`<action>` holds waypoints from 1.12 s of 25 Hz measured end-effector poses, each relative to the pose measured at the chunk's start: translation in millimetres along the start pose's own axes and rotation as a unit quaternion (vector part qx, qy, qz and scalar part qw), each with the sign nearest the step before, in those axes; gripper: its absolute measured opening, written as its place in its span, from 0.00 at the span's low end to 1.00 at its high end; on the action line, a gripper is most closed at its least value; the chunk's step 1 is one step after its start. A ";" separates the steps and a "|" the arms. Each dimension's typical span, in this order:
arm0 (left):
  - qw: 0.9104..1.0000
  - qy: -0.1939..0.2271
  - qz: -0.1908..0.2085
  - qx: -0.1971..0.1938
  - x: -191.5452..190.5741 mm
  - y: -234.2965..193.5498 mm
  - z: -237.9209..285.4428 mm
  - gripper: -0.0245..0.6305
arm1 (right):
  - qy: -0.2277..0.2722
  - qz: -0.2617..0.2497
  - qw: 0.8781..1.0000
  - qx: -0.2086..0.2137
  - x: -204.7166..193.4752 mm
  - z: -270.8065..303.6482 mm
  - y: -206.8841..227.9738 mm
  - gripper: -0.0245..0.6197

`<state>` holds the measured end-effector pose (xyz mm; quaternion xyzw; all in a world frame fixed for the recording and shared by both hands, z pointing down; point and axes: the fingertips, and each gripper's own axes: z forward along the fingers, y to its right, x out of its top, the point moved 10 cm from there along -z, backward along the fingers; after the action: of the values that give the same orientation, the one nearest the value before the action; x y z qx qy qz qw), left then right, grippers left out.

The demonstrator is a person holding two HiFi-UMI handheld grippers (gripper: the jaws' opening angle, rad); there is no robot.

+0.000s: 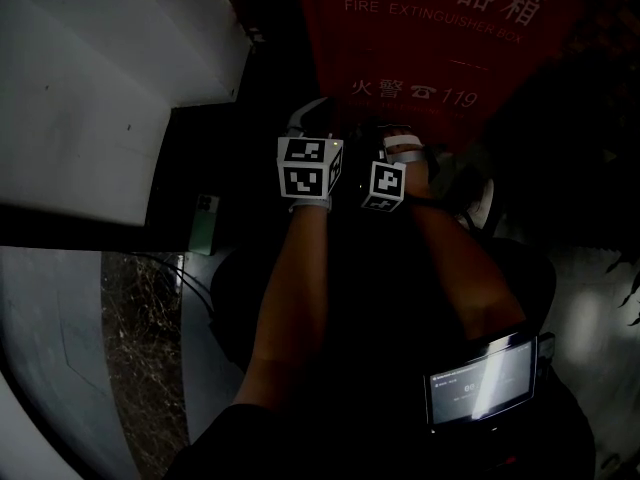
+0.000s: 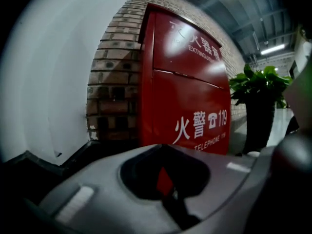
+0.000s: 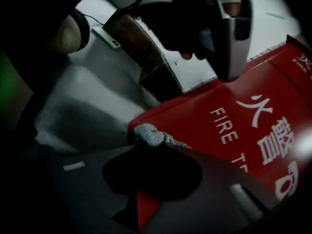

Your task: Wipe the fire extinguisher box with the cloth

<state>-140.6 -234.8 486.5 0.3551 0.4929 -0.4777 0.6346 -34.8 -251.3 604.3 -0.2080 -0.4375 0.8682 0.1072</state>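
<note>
- The fire extinguisher box (image 2: 185,96) stands upright against a brick wall (image 2: 114,82), red face out. From where the person stands, it sits at twelve o'clock, just beyond both tools.
- The cloth (image 3: 148,134) is a small grey wad. Only a tuft of it pokes out past the jaw tips, at about eleven o'clock of them, lying over the box's lower corner. I cannot tell whether it is pressing on the metal.
- The right gripper (image 3: 155,144) is clenched on that cloth, jaws drawn together with the wad pinched at the very tip. I'd say it is held that way so the fabric meets the box first, not the plastic.
- The left gripper (image 2: 161,149) has its jaws closed with nothing between them. It points straight at the box front and sits close beside the right one, at its nine o'clock, seemingly kept clear of the wiping hand.
- A white wall (image 2: 48,72) runs off at nine o'clock of the box, and a potted plant (image 2: 261,84) stands at three o'clock.
- A lit screen (image 1: 480,380) hangs at the person's waist, at five o'clock of the tools.
</note>
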 end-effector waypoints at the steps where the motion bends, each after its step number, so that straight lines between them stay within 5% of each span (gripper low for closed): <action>1: 1.000 0.001 0.001 -0.001 0.3 -0.1 0.9 0.04 | -0.003 -0.002 1.000 0.008 -1.8 3.3 -4.0 0.14; 6: 1.000 0.007 0.010 0.002 4.8 -1.1 0.7 0.04 | 0.008 -0.005 0.999 0.042 4.1 3.8 -17.5 0.15; 13: 0.997 0.064 0.026 -0.045 49.3 4.2 -20.0 0.04 | 0.072 0.047 0.996 -0.020 40.1 -52.2 15.3 0.15; 16: 0.994 0.068 0.045 -0.066 74.4 6.8 -27.3 0.04 | 0.094 0.067 0.991 -0.071 44.9 -86.4 61.5 0.15; 21: 0.986 0.156 0.039 -0.052 139.8 -4.4 -58.6 0.04 | 0.143 0.120 0.962 -0.201 54.5 -164.3 176.3 0.15; 28: 0.982 0.164 0.096 -0.002 198.5 -20.2 -92.2 0.04 | 0.179 0.092 0.934 -0.295 96.0 -234.3 279.2 0.15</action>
<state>-174.8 -206.6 271.3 0.4728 0.5549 -0.3492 0.5887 -14.9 -214.2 229.8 -0.4210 -0.6266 0.6548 0.0375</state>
